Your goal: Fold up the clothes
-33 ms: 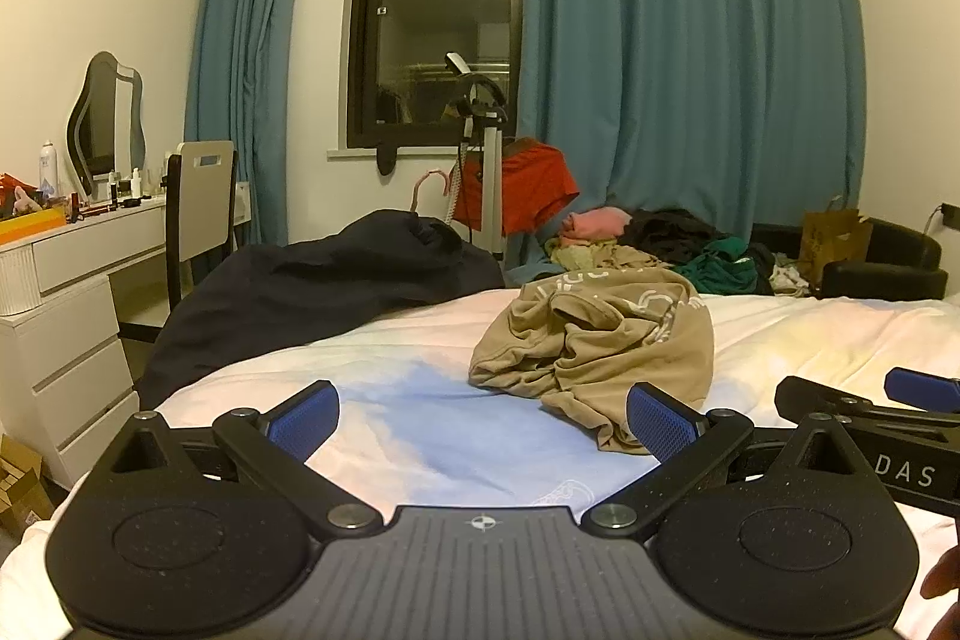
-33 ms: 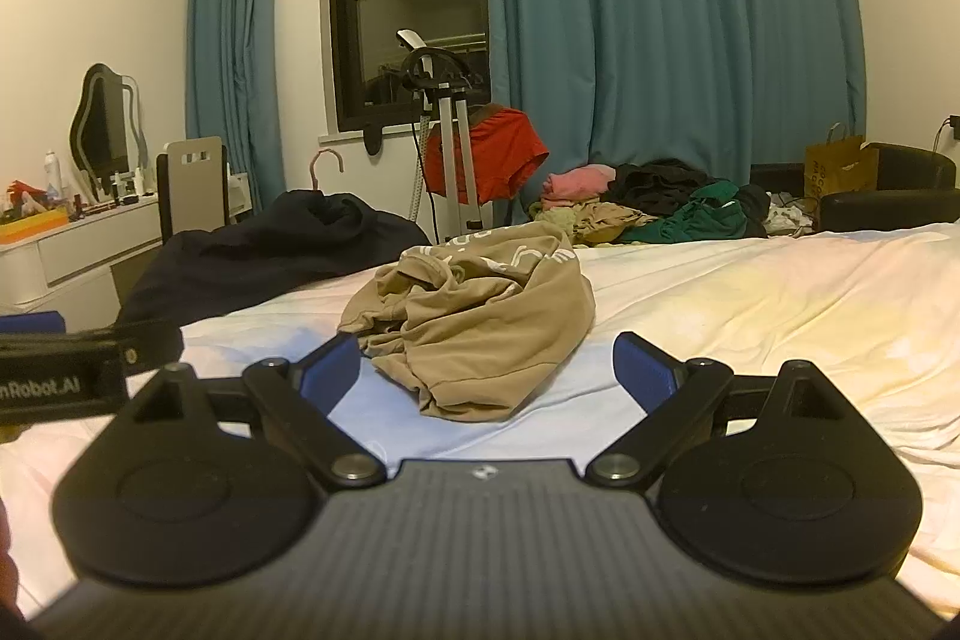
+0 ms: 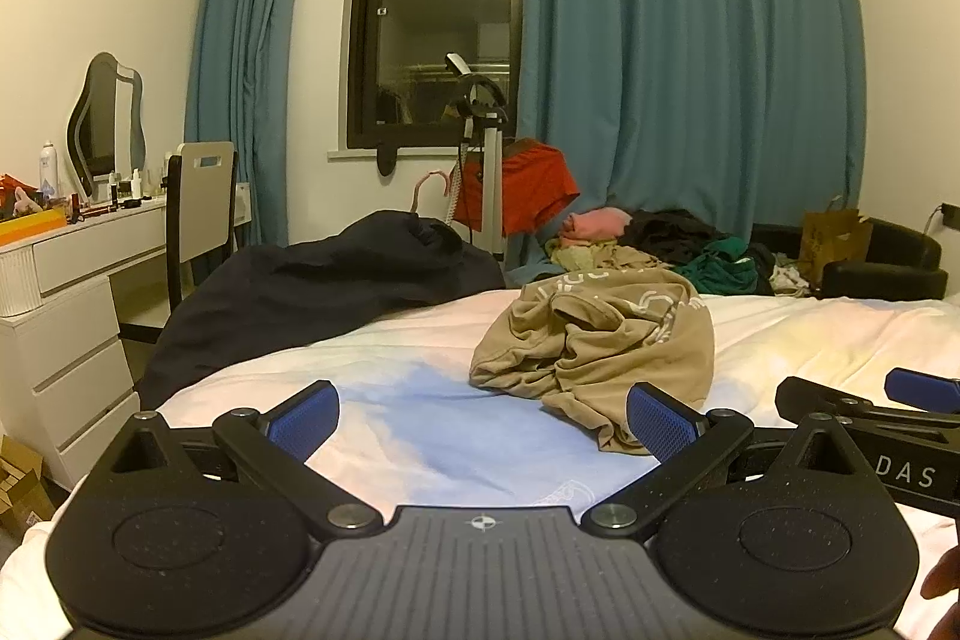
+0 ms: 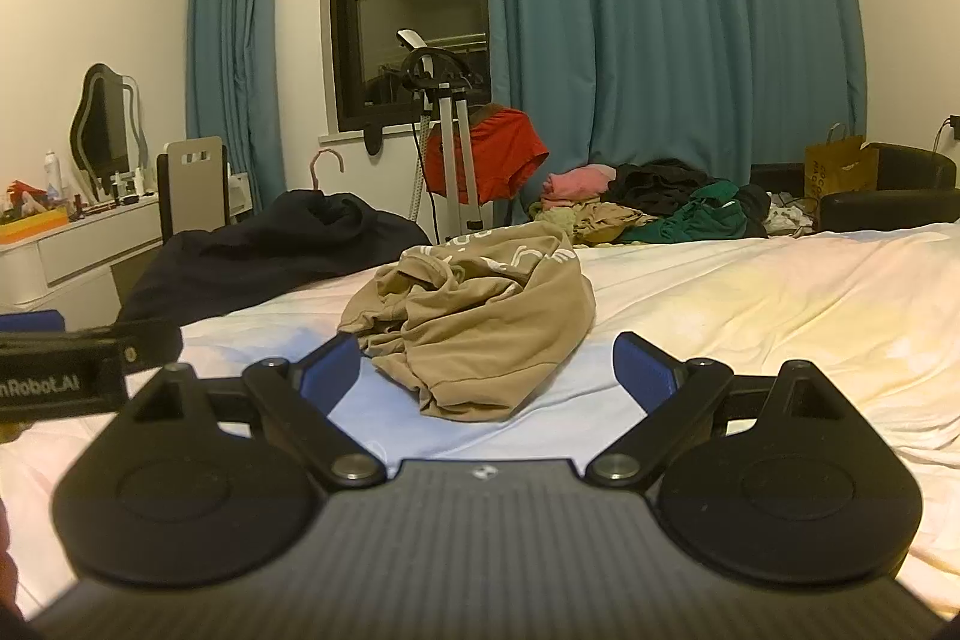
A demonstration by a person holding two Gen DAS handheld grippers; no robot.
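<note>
While both units sit low over the bed [image 3: 810, 334], I read the left gripper [image 3: 483, 415] as fully spread: its blue pads [image 3: 303, 415] stand wide apart with nothing between them. The right gripper [image 4: 487, 370] is in the same condition, fingers splayed wide and holding nothing.

The task item is a tan garment [image 3: 600, 346], lying in a crumpled heap on the bed sheet. White printed lettering shows along its upper folds. In the left wrist view the heap lies ahead and toward the right finger, whose pad overlaps the garment's near hem in the picture; I cannot tell whether they touch. In the right wrist view the tan garment [image 4: 474, 322] lies ahead between the two fingers, nearer the left one, with its near hem resting on a pale blue patch of the sheet.

The two units are side by side. The right gripper's finger enters the left wrist view at the right edge [image 3: 870, 412], and the left gripper's finger enters the right wrist view at the left edge [image 4: 84, 340].

Beyond the garment, a dark blanket [image 3: 324, 292] lies bunched at the far left of the bed. A pile of mixed clothes [image 4: 654, 208] lies past the far edge, below the blue curtain [image 4: 660, 28]. A white dresser [image 3: 66, 328] stands at the left wall.
</note>
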